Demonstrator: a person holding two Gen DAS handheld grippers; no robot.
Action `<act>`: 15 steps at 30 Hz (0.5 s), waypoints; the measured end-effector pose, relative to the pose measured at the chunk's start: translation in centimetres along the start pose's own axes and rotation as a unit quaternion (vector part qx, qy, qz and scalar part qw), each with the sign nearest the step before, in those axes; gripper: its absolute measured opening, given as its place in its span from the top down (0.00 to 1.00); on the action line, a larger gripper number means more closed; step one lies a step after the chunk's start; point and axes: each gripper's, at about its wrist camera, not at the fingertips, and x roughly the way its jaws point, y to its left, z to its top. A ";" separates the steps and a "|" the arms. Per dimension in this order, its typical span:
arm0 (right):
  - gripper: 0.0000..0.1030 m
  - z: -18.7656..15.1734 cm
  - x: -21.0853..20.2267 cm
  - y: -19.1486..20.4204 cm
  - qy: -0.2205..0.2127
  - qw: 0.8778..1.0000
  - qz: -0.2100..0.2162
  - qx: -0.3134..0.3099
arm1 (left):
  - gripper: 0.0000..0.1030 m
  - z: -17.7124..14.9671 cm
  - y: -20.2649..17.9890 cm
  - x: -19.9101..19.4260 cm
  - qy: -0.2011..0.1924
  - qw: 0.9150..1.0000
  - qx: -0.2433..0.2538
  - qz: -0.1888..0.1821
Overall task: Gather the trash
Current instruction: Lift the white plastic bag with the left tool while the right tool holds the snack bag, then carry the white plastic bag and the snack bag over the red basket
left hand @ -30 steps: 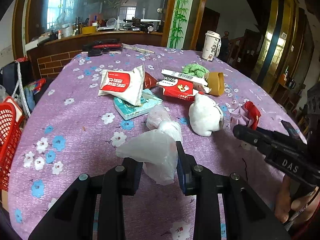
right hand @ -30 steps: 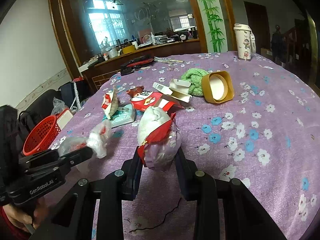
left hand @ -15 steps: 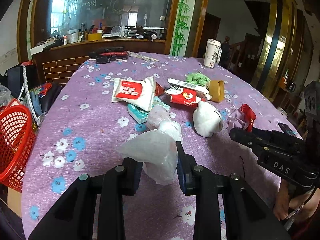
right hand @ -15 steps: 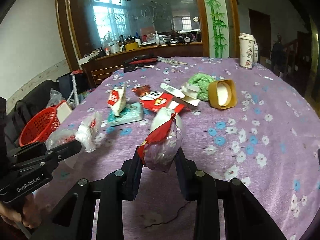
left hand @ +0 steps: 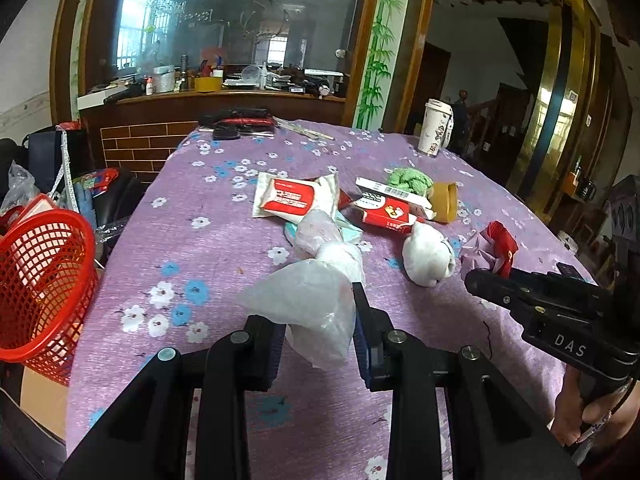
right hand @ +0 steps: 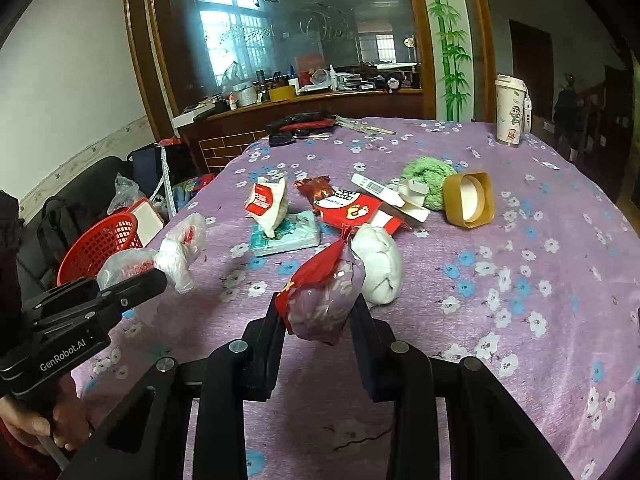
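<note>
My left gripper (left hand: 318,340) is shut on a clear plastic bag (left hand: 308,304) with white wads in it, held above the purple flowered tablecloth (left hand: 192,248). The same bag (right hand: 176,256) shows at the left of the right wrist view. A crumpled red and clear wrapper (right hand: 324,296) is clamped in my right gripper (right hand: 318,320), also lifted off the cloth; it shows at the right of the left wrist view as the wrapper (left hand: 490,250). A red mesh basket (left hand: 38,284) stands off the table's left edge. More trash lies mid-table: a white tissue wad (left hand: 426,258), a red-and-white pack (left hand: 294,200), a red carton (left hand: 386,210).
A teal tissue pack (right hand: 286,236), a green cloth (right hand: 428,174), a tan square cup (right hand: 468,200) and a tall white cup (right hand: 512,110) sit farther back. Black and red tools (left hand: 240,122) lie at the far edge. Bags and boxes crowd the floor beside the basket.
Both grippers have pulled back and risen with their loads, so the table trash looks farther away and the red basket has come more into view on the left.
</note>
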 end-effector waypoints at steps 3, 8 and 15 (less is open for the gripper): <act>0.67 0.1 -0.2 0.6 -0.001 1.000 0.000 -0.006 | 0.72 0.1 0.6 -0.4 -0.004 1.000 -0.006 0.003; 0.67 0.3 0.0 1.3 0.003 1.000 0.004 -0.010 | 0.72 0.1 1.7 -1.3 -0.012 1.000 -0.014 0.008; 0.67 0.8 0.1 2.9 0.004 1.000 0.011 -0.024 | 0.72 0.4 3.7 -2.5 -0.025 0.999 -0.030 0.021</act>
